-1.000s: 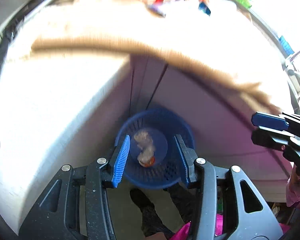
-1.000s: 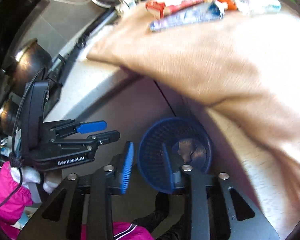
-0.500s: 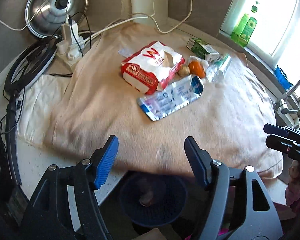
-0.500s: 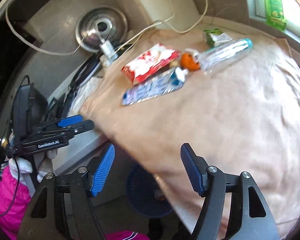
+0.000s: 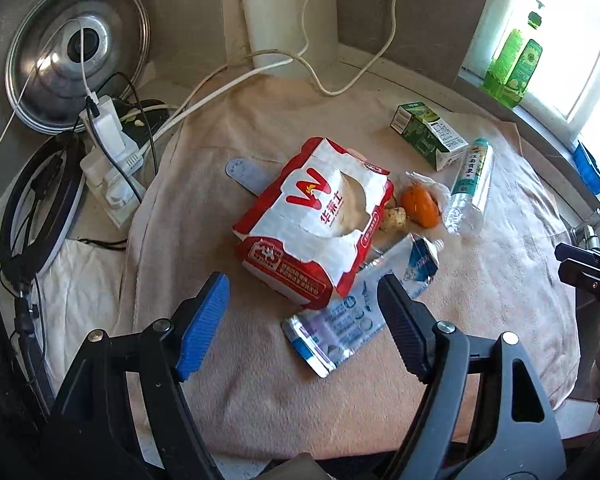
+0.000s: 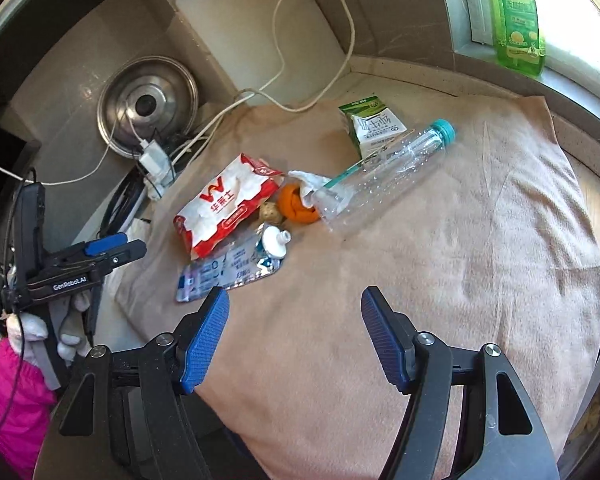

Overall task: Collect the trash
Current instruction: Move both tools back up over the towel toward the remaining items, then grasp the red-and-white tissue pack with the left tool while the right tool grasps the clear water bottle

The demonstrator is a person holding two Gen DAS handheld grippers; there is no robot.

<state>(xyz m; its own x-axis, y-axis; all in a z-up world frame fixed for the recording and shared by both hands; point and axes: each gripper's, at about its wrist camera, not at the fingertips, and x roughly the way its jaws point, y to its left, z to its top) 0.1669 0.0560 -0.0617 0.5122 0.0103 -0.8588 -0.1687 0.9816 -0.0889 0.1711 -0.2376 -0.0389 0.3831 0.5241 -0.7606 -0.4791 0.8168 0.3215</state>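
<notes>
Trash lies on a beige towel (image 5: 260,392) on the counter: a red and white tissue pack (image 5: 316,224), a flattened silver-blue pouch (image 5: 360,316), an orange peel (image 5: 420,208), a small nut-like scrap (image 5: 395,216), a clear plastic bottle (image 5: 470,184) and a green milk carton (image 5: 428,134). My left gripper (image 5: 304,336) is open and empty, just in front of the pack and over the pouch. My right gripper (image 6: 296,340) is open and empty over bare towel (image 6: 440,280), nearer than the pouch (image 6: 228,268), pack (image 6: 224,208) and bottle (image 6: 384,168).
A steel pot lid (image 5: 72,48), a power strip with plugs and cables (image 5: 108,152) and a black ring lamp (image 5: 36,208) stand at the left. A green detergent bottle (image 5: 516,56) is on the window sill. The left gripper shows in the right wrist view (image 6: 96,256).
Both grippers have risen from the blue basket below the counter edge up over the towel. The basket has dropped out of view and the trash pile is closer.
</notes>
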